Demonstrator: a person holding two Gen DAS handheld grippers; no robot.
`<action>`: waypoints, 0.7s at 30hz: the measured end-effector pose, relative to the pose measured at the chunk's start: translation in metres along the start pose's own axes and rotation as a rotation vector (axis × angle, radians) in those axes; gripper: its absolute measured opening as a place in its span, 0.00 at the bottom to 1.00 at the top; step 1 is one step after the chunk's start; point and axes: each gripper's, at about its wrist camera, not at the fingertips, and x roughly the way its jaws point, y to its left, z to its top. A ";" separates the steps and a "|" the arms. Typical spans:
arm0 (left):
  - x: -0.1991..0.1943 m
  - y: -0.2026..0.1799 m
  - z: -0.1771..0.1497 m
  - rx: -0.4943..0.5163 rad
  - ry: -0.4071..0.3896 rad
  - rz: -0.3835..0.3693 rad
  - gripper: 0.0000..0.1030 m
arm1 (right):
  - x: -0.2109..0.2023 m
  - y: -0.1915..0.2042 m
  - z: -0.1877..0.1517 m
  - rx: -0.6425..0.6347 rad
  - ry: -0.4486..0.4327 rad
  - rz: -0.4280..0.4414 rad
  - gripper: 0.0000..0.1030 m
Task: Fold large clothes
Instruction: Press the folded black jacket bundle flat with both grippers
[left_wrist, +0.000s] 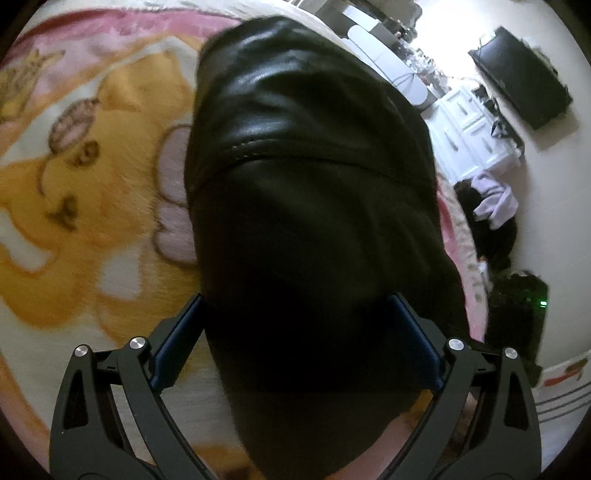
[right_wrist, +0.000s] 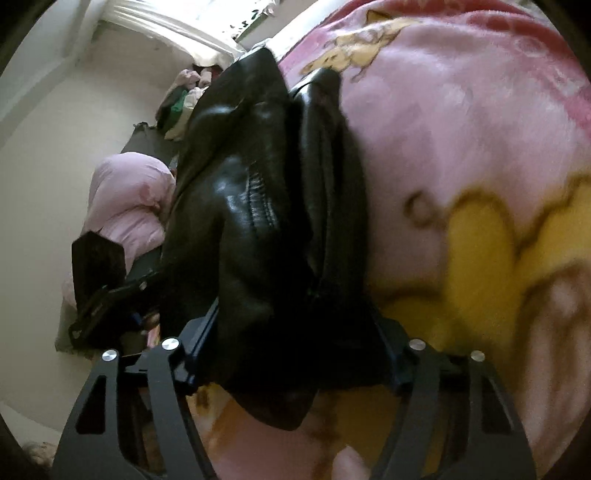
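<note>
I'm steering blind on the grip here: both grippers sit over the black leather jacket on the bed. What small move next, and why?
Probably close the right gripper fully. The black leather jacket bulges between its spread fingers on the cartoon blanket, apparently not pinched yet. The left gripper also straddles the jacket wide open, so no fold can begin without a firm hold.

We are in a home bedroom: a soft fleece blanket printed with pink and orange cartoon figures (left_wrist: 92, 206) covers a bed that fills most of both views. In the left wrist view, at two o'clock, we see a flat black television (left_wrist: 522, 75) on a pale wall above a white cabinet with drawers (left_wrist: 463, 129). In the right wrist view, a puffy pink quilt (right_wrist: 127, 199) lies at nine o'clock, with a heap of mixed clothes (right_wrist: 184, 99) at eleven o'clock below a bright window (right_wrist: 207, 22).
</note>
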 end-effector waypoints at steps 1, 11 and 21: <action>-0.004 0.002 0.001 0.022 0.002 0.021 0.88 | 0.002 0.008 -0.005 -0.012 0.006 -0.014 0.65; -0.006 0.003 -0.001 0.091 0.010 0.086 0.88 | -0.041 0.071 -0.013 -0.181 -0.159 -0.289 0.83; -0.006 -0.003 -0.002 0.110 -0.001 0.108 0.88 | -0.026 0.142 0.073 -0.454 -0.367 -0.486 0.44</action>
